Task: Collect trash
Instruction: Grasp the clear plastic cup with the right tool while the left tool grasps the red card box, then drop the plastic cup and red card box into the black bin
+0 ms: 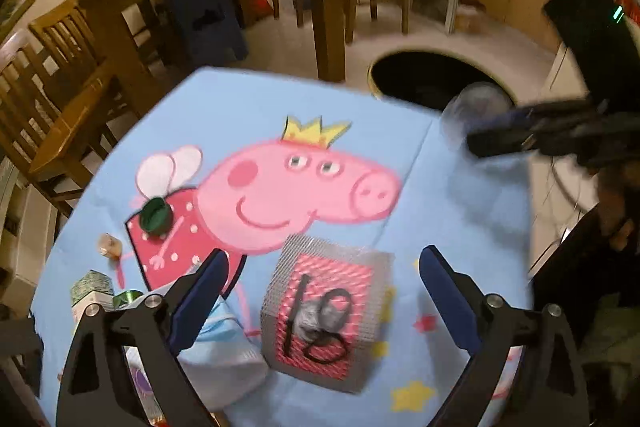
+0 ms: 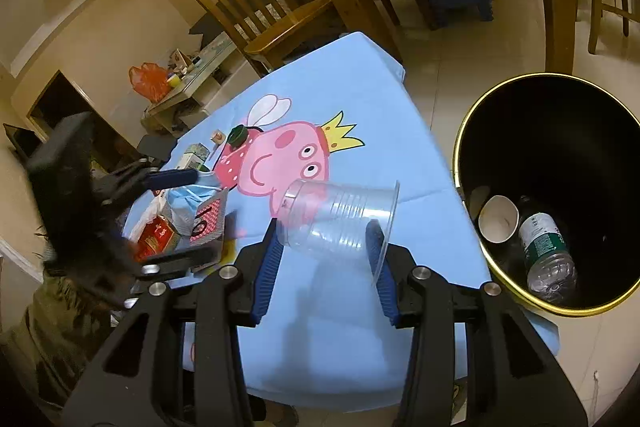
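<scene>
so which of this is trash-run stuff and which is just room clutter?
Job:
- clear plastic cup, clamped in the right gripper
- black bin, paper cup and bottle inside
- green cap, face mask, red box on the blue cloth
- left gripper, open over the numbered block

Lying about:
- wooden chairs
- orange bag

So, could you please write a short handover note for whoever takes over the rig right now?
Right gripper: shut on the clear plastic cup, held on its side above the tablecloth, beside the bin.
Left gripper: open, holding nothing, over the silver box marked 18.
Done: a paper cup and a plastic bottle lie in the bin.
Left: drop the clear cup in; then the silver box, blue face mask, red packet, green cap, green-and-white carton and a small item near the cap.
</scene>
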A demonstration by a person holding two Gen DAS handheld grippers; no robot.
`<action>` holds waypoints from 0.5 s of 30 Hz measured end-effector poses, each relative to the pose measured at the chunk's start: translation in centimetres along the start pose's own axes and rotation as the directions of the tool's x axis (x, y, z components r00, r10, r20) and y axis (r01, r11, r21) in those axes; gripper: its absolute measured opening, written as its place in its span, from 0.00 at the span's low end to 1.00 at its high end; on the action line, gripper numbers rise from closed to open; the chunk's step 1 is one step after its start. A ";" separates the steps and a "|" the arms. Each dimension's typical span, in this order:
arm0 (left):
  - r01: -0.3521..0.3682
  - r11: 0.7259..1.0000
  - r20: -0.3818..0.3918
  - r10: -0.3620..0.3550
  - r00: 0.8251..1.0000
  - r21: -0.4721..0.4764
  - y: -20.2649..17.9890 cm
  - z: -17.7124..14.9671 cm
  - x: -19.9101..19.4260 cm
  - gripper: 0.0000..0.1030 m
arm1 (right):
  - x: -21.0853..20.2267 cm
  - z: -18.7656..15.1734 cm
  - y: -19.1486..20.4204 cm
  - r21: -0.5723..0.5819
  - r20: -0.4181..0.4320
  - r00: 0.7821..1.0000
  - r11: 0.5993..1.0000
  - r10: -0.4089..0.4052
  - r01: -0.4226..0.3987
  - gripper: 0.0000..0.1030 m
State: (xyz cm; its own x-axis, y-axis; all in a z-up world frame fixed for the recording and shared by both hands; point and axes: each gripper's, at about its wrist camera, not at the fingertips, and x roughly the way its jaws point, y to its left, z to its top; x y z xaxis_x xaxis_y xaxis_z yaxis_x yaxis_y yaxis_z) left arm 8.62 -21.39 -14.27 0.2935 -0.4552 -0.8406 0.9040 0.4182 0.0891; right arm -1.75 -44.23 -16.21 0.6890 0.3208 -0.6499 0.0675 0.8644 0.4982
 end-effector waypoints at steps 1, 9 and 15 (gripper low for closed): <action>0.011 1.000 -0.017 -0.012 1.000 -0.009 0.4 0.0 0.6 0.75 | 0.0 0.0 -0.1 -0.001 0.001 1.000 1.000 0.002 -0.002 0.41; 0.050 0.994 0.064 -0.043 0.997 -0.098 0.4 -0.4 -1.0 0.56 | -0.7 0.4 -0.2 0.009 0.053 0.998 1.000 -0.020 0.019 0.41; -0.087 0.972 0.104 0.112 0.988 -0.217 -2.0 0.1 -3.8 0.56 | -1.5 1.2 -2.4 0.049 0.084 0.978 0.981 -0.189 0.185 0.40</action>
State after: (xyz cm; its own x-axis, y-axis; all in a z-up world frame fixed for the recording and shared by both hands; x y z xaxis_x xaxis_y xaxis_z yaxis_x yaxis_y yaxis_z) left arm 5.76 -20.61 -11.24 0.4234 -0.4847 -0.7654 0.7856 0.6172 0.0437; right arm -2.12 -47.29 -15.78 0.7220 0.1178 -0.6818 0.2297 0.8887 0.3968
